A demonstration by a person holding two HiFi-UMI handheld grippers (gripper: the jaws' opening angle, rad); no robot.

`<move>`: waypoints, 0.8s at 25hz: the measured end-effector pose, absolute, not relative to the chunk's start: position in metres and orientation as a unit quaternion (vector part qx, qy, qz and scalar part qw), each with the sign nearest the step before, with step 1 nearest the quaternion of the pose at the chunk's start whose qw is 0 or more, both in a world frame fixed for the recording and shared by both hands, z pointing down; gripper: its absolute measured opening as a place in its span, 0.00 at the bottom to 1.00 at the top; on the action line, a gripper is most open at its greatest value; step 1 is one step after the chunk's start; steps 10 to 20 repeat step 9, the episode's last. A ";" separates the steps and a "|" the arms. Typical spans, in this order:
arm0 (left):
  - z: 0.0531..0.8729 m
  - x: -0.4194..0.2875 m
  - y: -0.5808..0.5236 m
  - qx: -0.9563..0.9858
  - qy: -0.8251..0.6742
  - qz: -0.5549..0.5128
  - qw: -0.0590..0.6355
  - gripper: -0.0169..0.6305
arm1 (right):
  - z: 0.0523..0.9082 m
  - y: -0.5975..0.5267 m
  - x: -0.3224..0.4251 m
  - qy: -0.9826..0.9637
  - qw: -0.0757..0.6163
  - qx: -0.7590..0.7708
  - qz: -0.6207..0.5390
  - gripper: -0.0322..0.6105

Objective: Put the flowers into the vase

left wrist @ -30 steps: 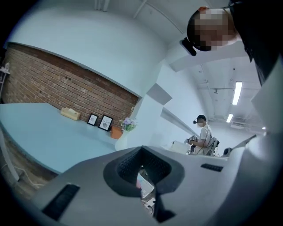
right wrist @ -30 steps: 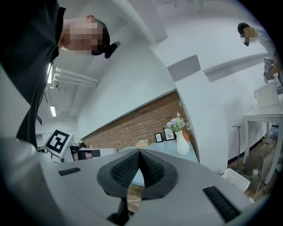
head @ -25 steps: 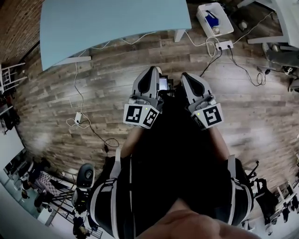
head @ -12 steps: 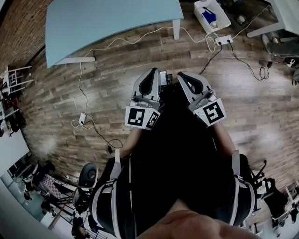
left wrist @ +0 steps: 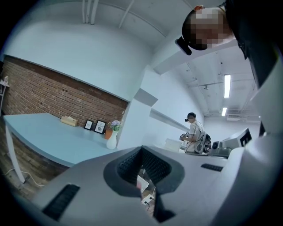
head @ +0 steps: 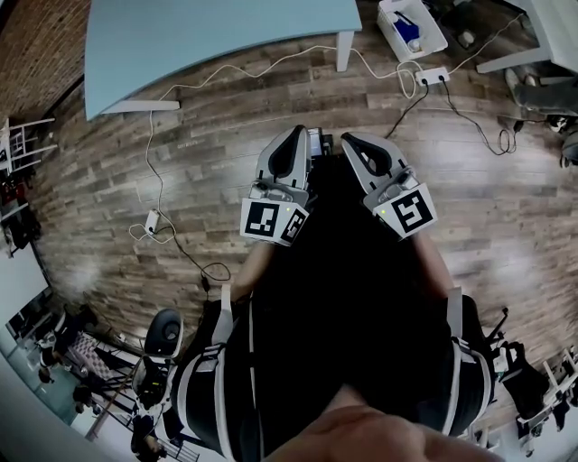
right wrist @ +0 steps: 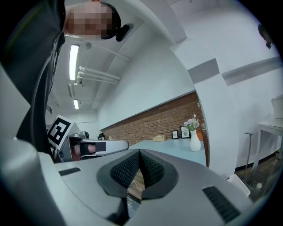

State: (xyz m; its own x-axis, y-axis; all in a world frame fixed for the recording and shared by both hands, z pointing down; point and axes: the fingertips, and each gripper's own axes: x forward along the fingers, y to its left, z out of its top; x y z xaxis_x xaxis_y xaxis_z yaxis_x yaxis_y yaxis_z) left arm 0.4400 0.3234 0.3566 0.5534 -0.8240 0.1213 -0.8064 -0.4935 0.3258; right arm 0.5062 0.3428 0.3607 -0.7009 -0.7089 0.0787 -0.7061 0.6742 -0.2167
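Note:
A white vase [left wrist: 112, 140] with pale flowers [left wrist: 115, 125] in it stands far off on the light blue table [left wrist: 48, 137], near the brick wall. The right gripper view shows the same vase [right wrist: 195, 141] and flowers [right wrist: 193, 123]. My left gripper [head: 298, 135] and right gripper [head: 348, 142] are side by side in front of my body, over the wooden floor and short of the table [head: 217, 36]. Both point about level. The left gripper [left wrist: 141, 150] is shut with nothing in it, and so is the right gripper [right wrist: 139, 154]. No loose flower is in view.
Two small picture frames [left wrist: 95, 126], a tan box [left wrist: 68, 120] and an orange pot [left wrist: 108, 131] share the table with the vase. Cables [head: 158, 194], a power strip [head: 432, 77] and a white bin [head: 411, 27] lie on the floor. Another person [left wrist: 194, 132] stands far back.
Both grippers have crept slightly forward toward the table, and each has rolled a little. Their jaws stay shut and empty.

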 end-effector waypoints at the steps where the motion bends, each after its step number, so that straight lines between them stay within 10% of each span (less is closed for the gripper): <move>1: 0.357 0.438 0.322 0.865 -0.469 -0.028 0.176 0.06 | 0.361 0.341 0.503 0.916 0.004 -0.384 -0.115 0.08; 20: 0.353 0.421 0.306 0.861 -0.473 -0.053 0.178 0.06 | 0.364 0.329 0.482 0.923 -0.005 -0.369 -0.108 0.08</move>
